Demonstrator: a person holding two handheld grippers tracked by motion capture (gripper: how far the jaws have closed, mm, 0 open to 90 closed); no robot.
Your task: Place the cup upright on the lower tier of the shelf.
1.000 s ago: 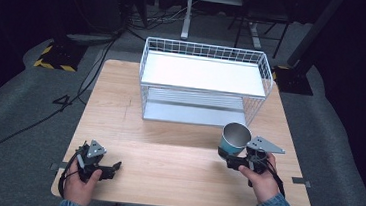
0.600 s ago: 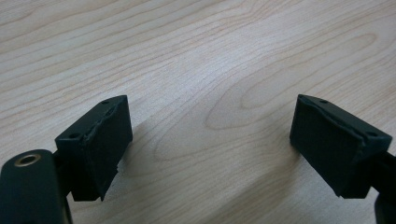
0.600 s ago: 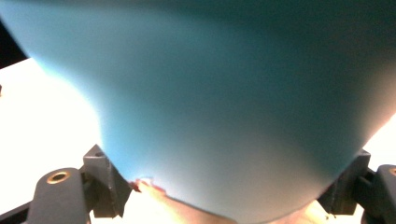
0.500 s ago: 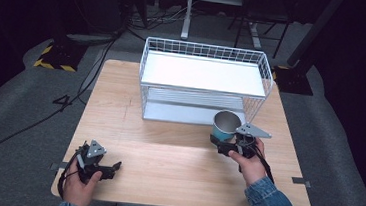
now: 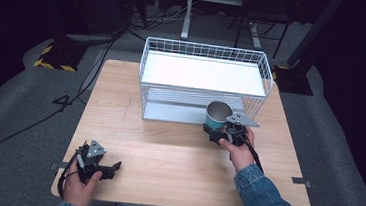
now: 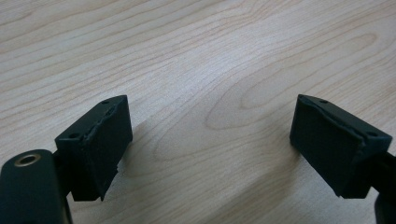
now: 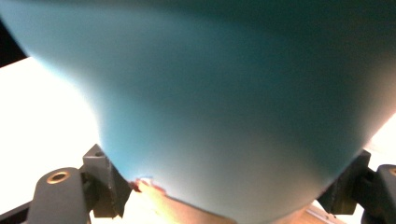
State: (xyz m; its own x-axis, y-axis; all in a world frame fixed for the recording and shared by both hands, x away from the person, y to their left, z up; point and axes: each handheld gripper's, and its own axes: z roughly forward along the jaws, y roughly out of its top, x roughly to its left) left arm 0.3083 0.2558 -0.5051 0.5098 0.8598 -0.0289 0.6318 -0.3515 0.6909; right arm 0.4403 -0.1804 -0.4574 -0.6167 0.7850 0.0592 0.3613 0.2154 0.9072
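One teal metal-lined cup (image 5: 216,115) clamped in right gripper (image 5: 217,135), upright, just before one white wire two-tier rack (image 5: 205,51). Left gripper (image 5: 110,168) spread wide, holding nothing, low over light wooden table (image 5: 166,152).

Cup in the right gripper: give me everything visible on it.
The cup has a teal outer wall and a shiny, metal-looking inside. It is open-topped, roughly upright, and tapers toward its base. No handle or lid shows. The right gripper clamps its lower part between black jaws, one on each side of the wall in the right gripper view. It is held up in front of the white wire rack, at the lower shelf's right end; whether it touches the rack is unclear.
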